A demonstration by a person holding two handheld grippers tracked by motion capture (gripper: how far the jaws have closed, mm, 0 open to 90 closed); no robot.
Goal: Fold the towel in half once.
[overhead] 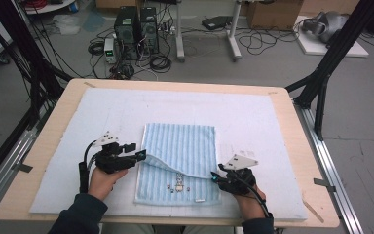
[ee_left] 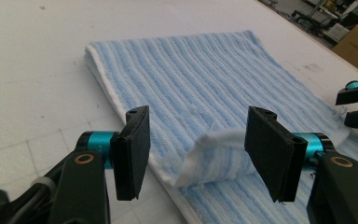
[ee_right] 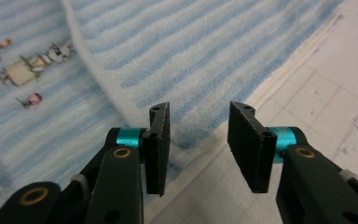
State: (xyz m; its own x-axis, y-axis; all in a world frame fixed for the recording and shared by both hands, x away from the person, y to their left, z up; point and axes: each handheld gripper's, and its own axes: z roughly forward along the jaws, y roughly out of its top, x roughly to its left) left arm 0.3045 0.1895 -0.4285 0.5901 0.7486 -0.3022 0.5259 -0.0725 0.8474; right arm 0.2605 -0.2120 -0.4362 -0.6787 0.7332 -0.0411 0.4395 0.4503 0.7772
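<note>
The blue striped towel (overhead: 179, 163) lies near the middle of the surface's near edge, partly folded: its upper layer covers the far part, and the fold's edge runs slantwise across, leaving the near strip with the small embroidered motif (overhead: 178, 184) uncovered. The left gripper (overhead: 140, 156) stands open, a raised towel corner between its fingers (ee_left: 135, 151) but not pinched. The right gripper (overhead: 214, 177) is open too, holding nothing, at the towel's right border. Squaring the fold appears left.

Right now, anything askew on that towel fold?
Yes. The blue striped towel is folded unevenly: its folded edge runs slanted, sagging toward the right gripper, leaving the embroidered near strip uncovered.
</note>
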